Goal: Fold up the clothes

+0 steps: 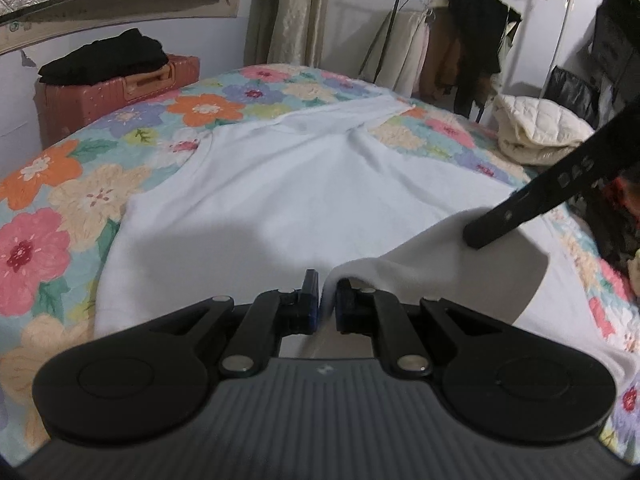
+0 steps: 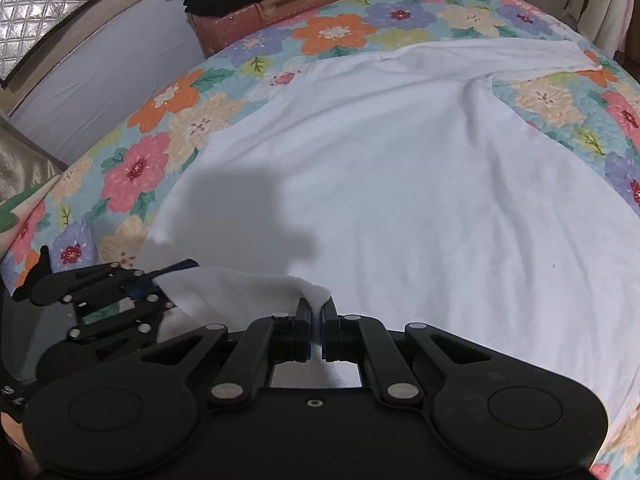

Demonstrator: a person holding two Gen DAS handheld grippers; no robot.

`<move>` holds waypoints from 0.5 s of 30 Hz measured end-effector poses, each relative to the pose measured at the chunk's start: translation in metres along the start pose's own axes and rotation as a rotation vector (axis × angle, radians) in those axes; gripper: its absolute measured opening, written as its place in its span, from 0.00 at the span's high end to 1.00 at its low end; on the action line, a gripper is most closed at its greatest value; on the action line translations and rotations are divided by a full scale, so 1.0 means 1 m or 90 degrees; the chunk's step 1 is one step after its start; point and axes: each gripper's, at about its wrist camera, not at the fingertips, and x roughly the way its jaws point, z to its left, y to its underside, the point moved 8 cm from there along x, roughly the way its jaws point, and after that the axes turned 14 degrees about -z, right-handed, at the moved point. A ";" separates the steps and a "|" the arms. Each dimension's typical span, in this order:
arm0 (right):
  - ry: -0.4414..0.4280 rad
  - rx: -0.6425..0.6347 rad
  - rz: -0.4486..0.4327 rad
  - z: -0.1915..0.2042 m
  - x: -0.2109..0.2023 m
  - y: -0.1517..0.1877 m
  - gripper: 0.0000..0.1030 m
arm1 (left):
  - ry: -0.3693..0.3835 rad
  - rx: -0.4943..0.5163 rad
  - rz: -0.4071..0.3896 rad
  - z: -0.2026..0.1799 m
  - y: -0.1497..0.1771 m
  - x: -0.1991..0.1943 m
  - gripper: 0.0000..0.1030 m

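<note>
White garment (image 2: 380,184) hem probably hidden behind hand-held grippers.

The middle of the white garment (image 2: 380,184) lies flat on the floral bedspread (image 1: 60,200), so there is open room above it. At the far left a suitcase (image 1: 120,88) with black clothes (image 1: 108,58) on top closes the bed's edge. On the right a cream quilt (image 1: 540,128) and a clothes rack (image 1: 440,40) stand in the way.

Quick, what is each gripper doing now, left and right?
Left gripper: closed on the edge of the white garment.
Right gripper: closed on the same garment's edge.
</note>
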 end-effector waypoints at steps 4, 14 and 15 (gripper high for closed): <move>-0.005 0.017 -0.015 -0.007 0.007 -0.012 0.94 | 0.000 0.047 -0.017 0.000 -0.020 0.022 0.94; 0.011 -0.028 -0.092 -0.017 0.043 -0.085 0.94 | -0.061 -0.056 -0.041 0.061 -0.037 0.057 0.90; 0.021 -0.045 -0.089 -0.020 0.050 -0.087 0.94 | -0.060 -0.052 -0.028 0.066 -0.030 0.059 0.90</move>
